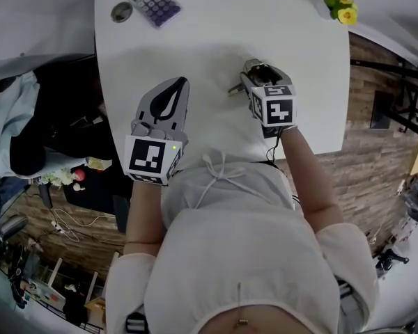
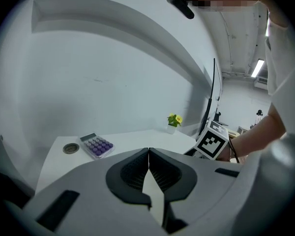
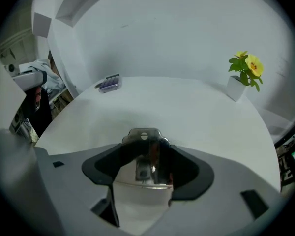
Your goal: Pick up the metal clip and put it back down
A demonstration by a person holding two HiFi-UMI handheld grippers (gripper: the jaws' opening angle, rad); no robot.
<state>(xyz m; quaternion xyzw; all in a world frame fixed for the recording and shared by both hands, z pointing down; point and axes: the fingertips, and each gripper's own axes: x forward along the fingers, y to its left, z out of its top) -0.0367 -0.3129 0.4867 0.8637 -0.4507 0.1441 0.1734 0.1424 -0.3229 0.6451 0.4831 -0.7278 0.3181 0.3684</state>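
Observation:
The shiny metal clip [image 3: 146,151] sits between the black pads of my right gripper [image 3: 145,156], and its handle with a small hole pokes out past the tips. Both pads lie against the clip's sides, so this gripper is shut on it. In the head view the right gripper [image 1: 254,72] is low over the white table [image 1: 216,33], with a bit of the clip [image 1: 235,87] showing at its left. Whether the clip still touches the table I cannot tell. My left gripper [image 1: 180,83] hovers at the table's near left, shut and holding nothing [image 2: 148,154].
A purple calculator [image 1: 154,3] and a small round metal disc [image 1: 121,11] lie at the far left corner. A potted yellow flower [image 1: 342,5] stands at the far right. The table's right edge drops to a wooden floor; clutter and cables lie left of the table.

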